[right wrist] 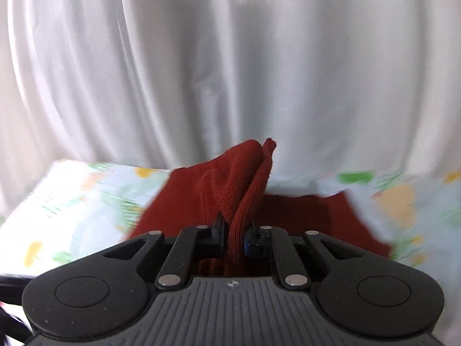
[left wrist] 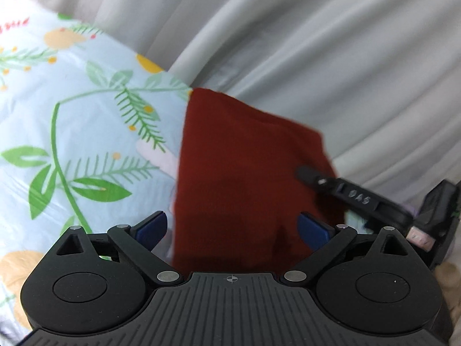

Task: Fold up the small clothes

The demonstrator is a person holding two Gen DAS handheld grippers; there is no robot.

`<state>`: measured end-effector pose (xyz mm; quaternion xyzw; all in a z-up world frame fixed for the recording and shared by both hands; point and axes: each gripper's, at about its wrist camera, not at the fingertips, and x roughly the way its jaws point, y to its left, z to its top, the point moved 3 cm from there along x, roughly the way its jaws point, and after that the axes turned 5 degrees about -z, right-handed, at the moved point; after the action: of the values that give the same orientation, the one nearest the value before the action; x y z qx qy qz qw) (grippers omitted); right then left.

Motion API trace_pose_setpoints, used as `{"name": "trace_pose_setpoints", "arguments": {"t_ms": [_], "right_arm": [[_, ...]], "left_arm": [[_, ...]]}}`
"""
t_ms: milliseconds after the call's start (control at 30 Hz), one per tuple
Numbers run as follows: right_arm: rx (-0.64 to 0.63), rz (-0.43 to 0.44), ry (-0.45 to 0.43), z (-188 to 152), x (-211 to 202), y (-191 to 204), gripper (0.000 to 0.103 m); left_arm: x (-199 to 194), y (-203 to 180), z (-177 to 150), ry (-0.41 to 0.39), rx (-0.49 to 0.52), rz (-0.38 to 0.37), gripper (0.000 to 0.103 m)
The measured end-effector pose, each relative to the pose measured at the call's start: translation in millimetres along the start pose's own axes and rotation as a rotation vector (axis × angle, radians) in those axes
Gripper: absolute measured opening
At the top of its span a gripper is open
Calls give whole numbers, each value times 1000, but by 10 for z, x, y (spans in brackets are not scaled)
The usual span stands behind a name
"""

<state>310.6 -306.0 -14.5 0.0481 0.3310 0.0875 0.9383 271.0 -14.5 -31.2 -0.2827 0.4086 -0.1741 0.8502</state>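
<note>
Fingers of our right gripper (right wrist: 234,240) pinch a raised fold of the rust-red knit garment (right wrist: 230,184) over the floral sheet (left wrist: 86,109); our left gripper (left wrist: 232,226) gapes, the cloth lying between its blue pads (left wrist: 312,230), untouched.

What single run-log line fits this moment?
right gripper: shut on red knit garment | left gripper: open | surface: floral sheet

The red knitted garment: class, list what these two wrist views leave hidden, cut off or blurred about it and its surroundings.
- Red knitted garment: its type is unclear; the right gripper, jaws shut on a fold, bunches it, and the gripper body hides its near edge.
- Left wrist view: the left gripper, jaws apart, covers the garment's lower part; contact unclear.
- Floral sheet: pattern smeared by motion blur in the right wrist view.
- Right gripper in the left wrist view: blurred and cut off by the right edge.
</note>
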Motion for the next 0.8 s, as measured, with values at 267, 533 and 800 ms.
{"name": "trace_pose_setpoints", "arguments": {"t_ms": [267,533,800], "right_arm": [[16,-223,35,-258,-67,-476,10],[251,-202,51,-447,-317,-875,39],[598,-53,112,-1144,-938,-978,50]], "left_arm": [[210,-315,-334,105,254,120,100],[489,-454,-607,180,376,164,100],[534,-396,-626,155,350,205,100]]}}
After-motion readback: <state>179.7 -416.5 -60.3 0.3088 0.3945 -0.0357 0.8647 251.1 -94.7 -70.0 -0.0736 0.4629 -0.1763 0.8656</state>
